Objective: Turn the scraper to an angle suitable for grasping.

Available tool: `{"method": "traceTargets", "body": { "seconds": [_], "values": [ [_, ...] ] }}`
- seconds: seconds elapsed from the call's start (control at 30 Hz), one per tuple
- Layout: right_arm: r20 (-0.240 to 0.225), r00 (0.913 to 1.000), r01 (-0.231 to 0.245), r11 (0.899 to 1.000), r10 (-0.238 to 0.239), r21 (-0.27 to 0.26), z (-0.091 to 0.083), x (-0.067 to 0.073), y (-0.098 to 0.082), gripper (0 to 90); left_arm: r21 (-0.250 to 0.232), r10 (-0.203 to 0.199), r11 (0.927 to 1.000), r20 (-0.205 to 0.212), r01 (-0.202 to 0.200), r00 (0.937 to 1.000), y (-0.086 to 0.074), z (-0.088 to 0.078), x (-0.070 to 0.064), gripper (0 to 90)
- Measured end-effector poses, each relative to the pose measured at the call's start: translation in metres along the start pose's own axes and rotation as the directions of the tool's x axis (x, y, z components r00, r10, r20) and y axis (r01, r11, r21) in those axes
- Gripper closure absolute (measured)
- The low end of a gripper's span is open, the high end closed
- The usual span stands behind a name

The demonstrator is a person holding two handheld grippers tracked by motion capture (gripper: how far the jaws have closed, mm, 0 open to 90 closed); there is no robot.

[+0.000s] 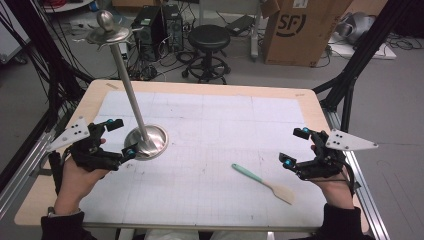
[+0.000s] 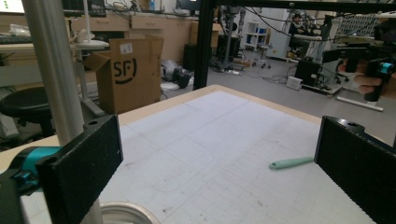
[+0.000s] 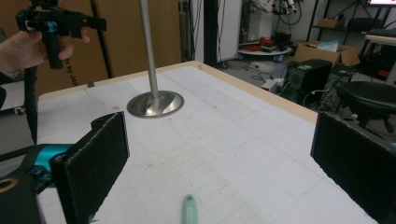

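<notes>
A tall steel stand [image 1: 146, 141] with a round base, a slim pole and a hooked top disc [image 1: 107, 33] rises at the table's left. A spatula [image 1: 261, 182] with a mint-green handle and pale blade lies flat at the front right. My left gripper [image 1: 122, 137] is held open just left of the stand's base, nothing between its jaws; the pole [image 2: 53, 79] stands close by. My right gripper [image 1: 295, 147] is open to the right of the spatula, apart from it. The spatula handle [image 3: 189, 210] points toward me, the stand [image 3: 155, 103] farther off.
A white gridded mat [image 1: 210, 150] covers the wooden table [image 1: 200, 86]. Beyond the far edge are a black stool [image 1: 209, 39], a cardboard box [image 1: 300, 30] and cables on the floor. Black frame posts [image 1: 350, 95] stand at the right.
</notes>
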State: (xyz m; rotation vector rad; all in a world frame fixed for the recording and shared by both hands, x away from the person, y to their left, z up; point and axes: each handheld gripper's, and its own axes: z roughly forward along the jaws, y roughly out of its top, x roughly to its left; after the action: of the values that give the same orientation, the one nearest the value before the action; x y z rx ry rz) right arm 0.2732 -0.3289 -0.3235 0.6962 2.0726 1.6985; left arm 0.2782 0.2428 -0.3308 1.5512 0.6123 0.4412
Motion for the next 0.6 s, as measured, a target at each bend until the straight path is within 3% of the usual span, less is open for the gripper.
{"method": "traceTargets", "body": {
  "seconds": [0.17, 0.33, 0.5, 0.6],
  "values": [
    [0.005, 0.9999, -0.015, 1.0, 0.015, -0.003, 0.001, -0.004, -0.001, 3.4, 0.008, 0.0, 1.0, -0.012, 0.0, 0.9999, -0.003, 0.001, 0.0, 1.6],
    [-0.008, 0.9999, -0.012, 0.999, 0.013, 0.036, 0.008, -0.008, -0.009, 7.4, 0.007, 0.0, 1.0, -0.017, 0.0, 0.9998, -0.003, 0.001, 0.0, 1.7],
    [-0.024, 0.999, -0.036, 0.995, 0.038, 0.089, 0.016, -0.007, -0.02, 31.2, 0.003, -0.001, 1.0, -0.018, 0.001, 0.9998, -0.002, 0.0, 0.001, 1.7],
    [0.019, 0.9998, -0.01, 0.985, 0.007, 0.173, 0.023, -0.005, -0.031, 49.1, -0.006, -0.003, 1.0, -0.008, 0.003, 1.0, 0.0, 0.001, 0.001, 1.7]
  ]
}}
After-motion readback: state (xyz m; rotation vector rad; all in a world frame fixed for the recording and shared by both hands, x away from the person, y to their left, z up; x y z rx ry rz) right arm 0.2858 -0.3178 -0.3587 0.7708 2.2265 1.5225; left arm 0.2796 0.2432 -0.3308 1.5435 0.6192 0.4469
